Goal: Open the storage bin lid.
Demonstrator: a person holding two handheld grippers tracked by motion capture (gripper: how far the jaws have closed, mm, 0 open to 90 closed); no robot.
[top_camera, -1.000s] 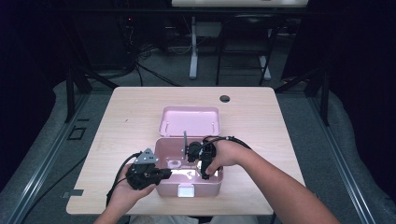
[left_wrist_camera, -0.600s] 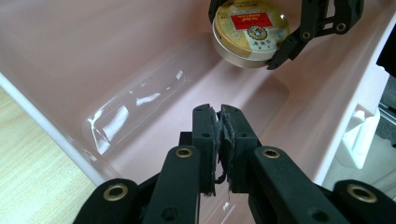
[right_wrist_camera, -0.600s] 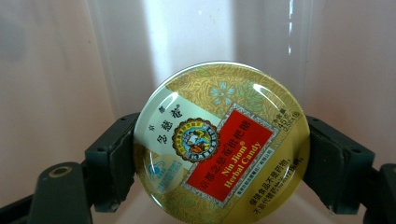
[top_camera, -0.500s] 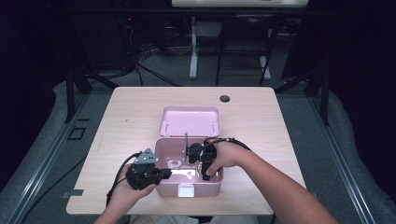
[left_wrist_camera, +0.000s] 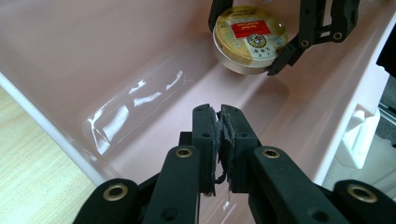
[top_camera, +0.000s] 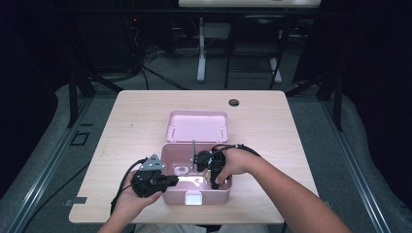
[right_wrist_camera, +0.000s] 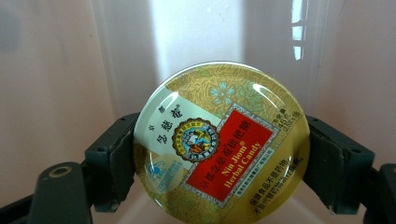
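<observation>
A pink box [top_camera: 216, 194] stands open near the table's front edge. My right gripper [top_camera: 211, 167] reaches down into it, shut on a round gold candy tin [right_wrist_camera: 222, 144] with a red label. The pads press on the tin's left and right rims. In the left gripper view the tin [left_wrist_camera: 250, 39] hangs just above the box floor, between the right gripper's [left_wrist_camera: 257, 32] jaws. My left gripper [left_wrist_camera: 220, 126] comes over the box's left wall [left_wrist_camera: 70, 56], shut on the edge of a clear plastic film [left_wrist_camera: 126, 112]. The film lies along the inside of the box.
The box's pink lid [top_camera: 197, 126] lies open and flat behind it. A white latch [top_camera: 193, 198] sits on the front wall. A dark round hole [top_camera: 233, 103] marks the table's far side. Bare wood [top_camera: 121, 136] lies left and right of the box.
</observation>
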